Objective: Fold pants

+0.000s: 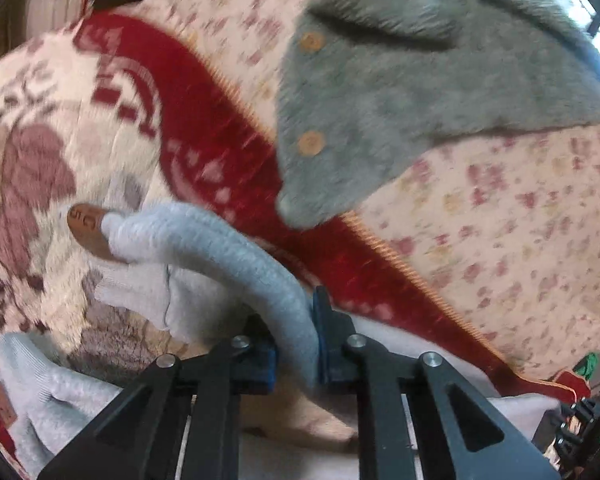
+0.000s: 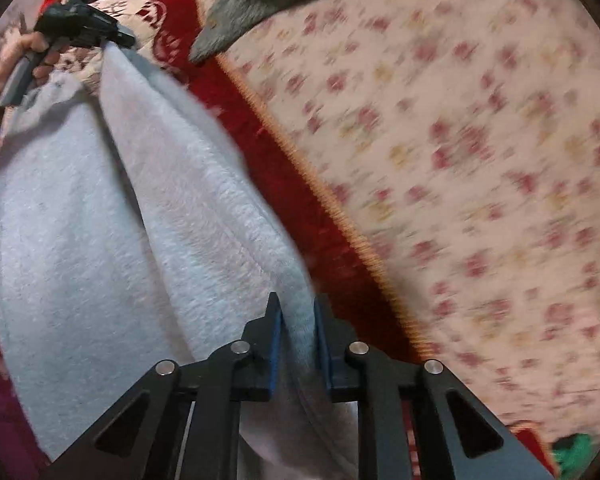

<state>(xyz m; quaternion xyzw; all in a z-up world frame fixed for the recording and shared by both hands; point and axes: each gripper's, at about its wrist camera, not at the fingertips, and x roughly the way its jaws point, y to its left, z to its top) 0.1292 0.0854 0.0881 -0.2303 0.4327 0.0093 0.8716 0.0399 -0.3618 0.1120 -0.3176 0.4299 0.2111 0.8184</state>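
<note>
**A:** Where were the pants when you held them?

**B:** The light grey pants (image 2: 100,240) hung stretched between your two grippers, lifted above the bed. In the right wrist view they filled the left half of the picture as a broad fleecy sheet with a long fold running down it. In the left wrist view their thick rolled edge (image 1: 236,248) curved away from the claw toward a brown leather label (image 1: 90,236) at the far end.

**A:** How did your claws stand?

**B:** Your left gripper (image 1: 296,344) was pinching that rolled grey edge, the blue pads pressed against the cloth on both sides. Your right gripper (image 2: 298,332) was clamped the same way on a fold of the pants, the fabric squeezed between its blue pads. From the right wrist view you could also see the left gripper at the upper left, its tip on the top corner of the fabric, with your left hand (image 2: 24,60) wrapped around its handle.

**A:** What lay around the pants?

**B:** Beneath them was a red blanket (image 1: 220,128) with pale patterning and an orange fringed edge. Beside it spread a cream bedspread (image 2: 480,160) with small pink and yellow flowers. A fuzzy grey cardigan (image 1: 420,80) with two round wooden buttons (image 1: 311,144) lay on the bedspread, its lower corner overlapping the red blanket. Both views were blurred.
</note>
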